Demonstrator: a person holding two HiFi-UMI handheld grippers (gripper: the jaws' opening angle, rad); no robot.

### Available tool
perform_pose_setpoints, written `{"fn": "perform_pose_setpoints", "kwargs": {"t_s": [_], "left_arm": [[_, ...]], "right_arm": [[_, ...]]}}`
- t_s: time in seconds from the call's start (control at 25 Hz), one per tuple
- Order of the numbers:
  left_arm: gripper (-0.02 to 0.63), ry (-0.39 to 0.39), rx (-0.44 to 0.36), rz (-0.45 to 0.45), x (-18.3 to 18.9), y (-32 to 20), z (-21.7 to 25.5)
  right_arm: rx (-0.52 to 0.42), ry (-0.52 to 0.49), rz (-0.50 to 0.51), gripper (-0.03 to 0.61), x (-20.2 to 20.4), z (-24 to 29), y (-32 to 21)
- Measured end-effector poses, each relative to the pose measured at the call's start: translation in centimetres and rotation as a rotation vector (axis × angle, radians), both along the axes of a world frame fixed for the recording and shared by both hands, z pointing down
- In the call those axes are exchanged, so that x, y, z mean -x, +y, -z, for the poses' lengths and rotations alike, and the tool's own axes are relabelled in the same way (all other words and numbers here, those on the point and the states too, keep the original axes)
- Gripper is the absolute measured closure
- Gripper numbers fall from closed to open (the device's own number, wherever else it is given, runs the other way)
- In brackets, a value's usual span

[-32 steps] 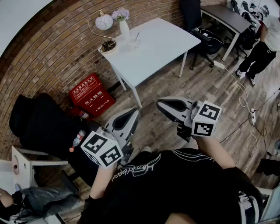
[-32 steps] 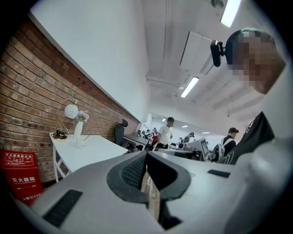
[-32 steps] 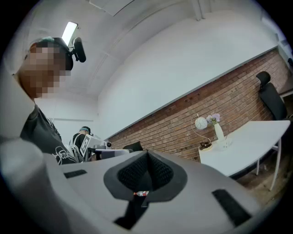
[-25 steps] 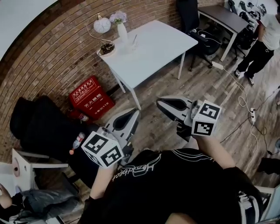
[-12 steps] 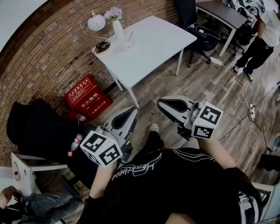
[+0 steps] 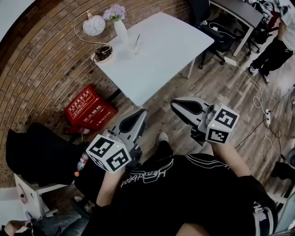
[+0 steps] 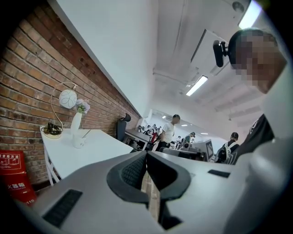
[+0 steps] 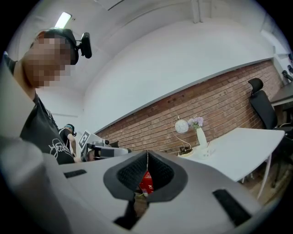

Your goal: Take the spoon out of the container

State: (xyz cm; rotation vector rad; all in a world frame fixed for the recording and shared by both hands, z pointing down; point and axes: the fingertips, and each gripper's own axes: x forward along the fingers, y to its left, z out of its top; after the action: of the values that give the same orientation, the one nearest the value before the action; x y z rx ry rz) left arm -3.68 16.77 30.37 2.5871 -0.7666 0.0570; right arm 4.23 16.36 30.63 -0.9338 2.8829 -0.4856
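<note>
While both pairs of jaws are pressed together with nothing between them, the left gripper (image 7: 146, 154) and the right gripper (image 8: 147, 153) are held side by side in front of the person's chest. They are above the wooden floor (image 6: 221, 87) and well apart from the white table (image 6: 170, 55). Their closed tips point toward that table. The spoon (image 6: 137, 38) stands in the small clear container (image 6: 137, 47) on the table's far end, near the brick wall (image 6: 41, 69), its thin handle leaning out above the rim. Neither gripper is anywhere near it. Just beside the container is a slim white vase (image 6: 120, 30) with pale purple flowers. Beyond the vase, a lamp (image 6: 93, 25) with a round white globe arches over its dish-shaped base. Red boxes (image 6: 87, 108) sit on the floor against the wall, beside the table. An office chair (image 6: 216, 34) and a second table (image 6: 237, 11) are farther back, and another person (image 6: 279, 39) stands near them.
</note>
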Motion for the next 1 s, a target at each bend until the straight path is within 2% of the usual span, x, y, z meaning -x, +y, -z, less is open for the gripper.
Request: {"fn": "perform_pose_setpoints", "kwargs": {"t_s": [0.2,0.44,0.8,1.0], "left_arm": [[0.609,0.005,0.031,0.001,0.1,-8.8,-0.7],[0.608,-0.005,0.029,-0.001,0.2,-18.2,-0.4],[0.608,-0.022,0.039,0.019,-0.3,-25.1,-1.2],[0.607,-0.019,0.06,0.048,-0.3,-28.6,-2.0]], "right_arm": [[0.034,-0.001,-0.008,0.58,-0.3,-0.4,-8.7],[0.019,0.026,-0.043,0.58,-1.3,-0.1,-17.8],[0.034,-0.001,-0.064,0.578,-2.3,-0.8,-25.0],[0.059,-0.003,-0.03,0.574,-2.1,-1.8,-29.0]]}}
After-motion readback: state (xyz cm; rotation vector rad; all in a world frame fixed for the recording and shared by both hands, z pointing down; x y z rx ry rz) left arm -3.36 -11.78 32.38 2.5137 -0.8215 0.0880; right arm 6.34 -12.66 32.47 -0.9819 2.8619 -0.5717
